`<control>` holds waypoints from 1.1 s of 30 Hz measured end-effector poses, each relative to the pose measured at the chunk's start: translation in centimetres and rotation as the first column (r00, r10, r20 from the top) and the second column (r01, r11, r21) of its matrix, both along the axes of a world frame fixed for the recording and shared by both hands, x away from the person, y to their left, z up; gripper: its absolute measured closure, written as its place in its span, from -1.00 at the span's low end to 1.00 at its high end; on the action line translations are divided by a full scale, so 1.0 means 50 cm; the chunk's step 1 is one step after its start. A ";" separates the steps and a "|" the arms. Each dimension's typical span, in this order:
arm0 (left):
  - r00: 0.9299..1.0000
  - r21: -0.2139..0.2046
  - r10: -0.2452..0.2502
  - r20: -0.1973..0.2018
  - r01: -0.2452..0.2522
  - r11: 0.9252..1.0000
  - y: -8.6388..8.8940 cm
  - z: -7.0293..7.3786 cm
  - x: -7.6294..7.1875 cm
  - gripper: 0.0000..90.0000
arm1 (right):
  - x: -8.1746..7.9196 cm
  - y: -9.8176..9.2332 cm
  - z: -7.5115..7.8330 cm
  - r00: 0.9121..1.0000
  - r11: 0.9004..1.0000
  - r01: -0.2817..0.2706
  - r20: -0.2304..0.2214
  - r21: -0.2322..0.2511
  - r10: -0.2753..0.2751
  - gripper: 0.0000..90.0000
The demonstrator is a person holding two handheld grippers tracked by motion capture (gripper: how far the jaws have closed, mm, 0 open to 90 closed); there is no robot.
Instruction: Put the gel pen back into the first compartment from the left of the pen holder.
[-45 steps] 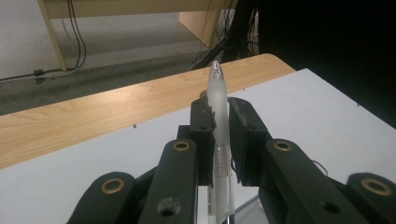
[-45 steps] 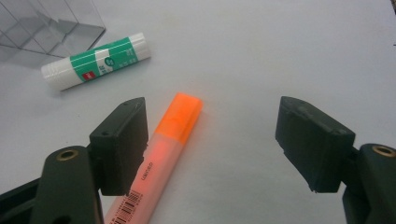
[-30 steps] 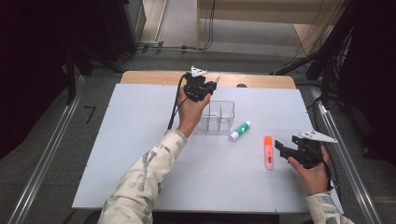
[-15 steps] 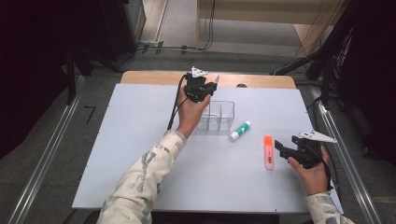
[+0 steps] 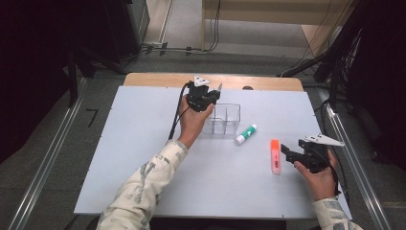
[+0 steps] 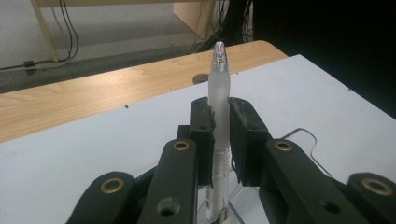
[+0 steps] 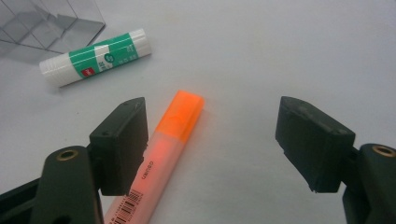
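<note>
Pen: a frosted, clear-capped pen [image 6: 219, 93] stands upright between the left gripper's pads, its tip rising above them and its lower end reaching down toward the clear box below.
Pen's place: at the far side of the table, over the left end of the clear organiser [image 5: 223, 119].
Left gripper [image 5: 203, 96]: jaws closed on the pen, pads pressing its barrel from both sides in the left gripper view.
Left hand [image 5: 194, 122]: wrapped around the gripper body from below, forearm in a patterned sleeve [image 5: 143, 191] stretched diagonally from the near edge up to the far middle of the table, gripper pointing away from the person.
Organiser: transparent, with dividers, resting on the white tabletop [image 5: 143, 143] just right of the left hand.
Glue stick [image 5: 246, 134]: white and green, lying on its side just right of the organiser, apart from it.
Highlighter [image 7: 168, 140]: orange, lying flat near the right gripper; in the right gripper view it runs beside the inner face of the left-hand jaw, cap end pointing away.
Right gripper [image 5: 292, 152]: jaws spread wide, nothing clamped, low over the table and aimed toward the highlighter.
Right hand [image 5: 320, 175]: holding the gripper from behind near the table's right near corner, wrist low, grey plate on top.
</note>
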State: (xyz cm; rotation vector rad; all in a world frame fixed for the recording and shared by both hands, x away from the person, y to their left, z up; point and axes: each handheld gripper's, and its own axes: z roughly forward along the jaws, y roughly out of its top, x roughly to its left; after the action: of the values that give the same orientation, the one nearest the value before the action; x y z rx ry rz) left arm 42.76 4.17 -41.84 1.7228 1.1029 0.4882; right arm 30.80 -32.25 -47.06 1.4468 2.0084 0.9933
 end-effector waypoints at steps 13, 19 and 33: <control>1.000 0.023 0.012 0.023 -0.013 1.000 0.009 -0.005 -0.024 0.43 | 0.000 0.002 0.000 1.000 1.000 0.000 -0.002 -0.002 0.000 -0.46; 0.999 0.002 0.024 0.036 -0.024 1.000 0.019 -0.002 -0.038 0.17 | 0.000 0.002 -0.001 1.000 1.000 0.001 -0.006 -0.006 -0.001 -0.46; 0.996 0.018 0.071 0.051 -0.072 0.997 0.048 -0.006 -0.075 -0.37 | 0.001 0.006 -0.002 1.000 1.000 -0.002 -0.003 -0.010 0.002 -0.47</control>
State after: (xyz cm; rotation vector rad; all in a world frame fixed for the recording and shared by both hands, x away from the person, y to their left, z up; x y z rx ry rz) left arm 39.02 6.55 -42.15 1.6841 1.1300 0.5855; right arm 30.83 -31.97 -47.17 1.4427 2.0146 0.9811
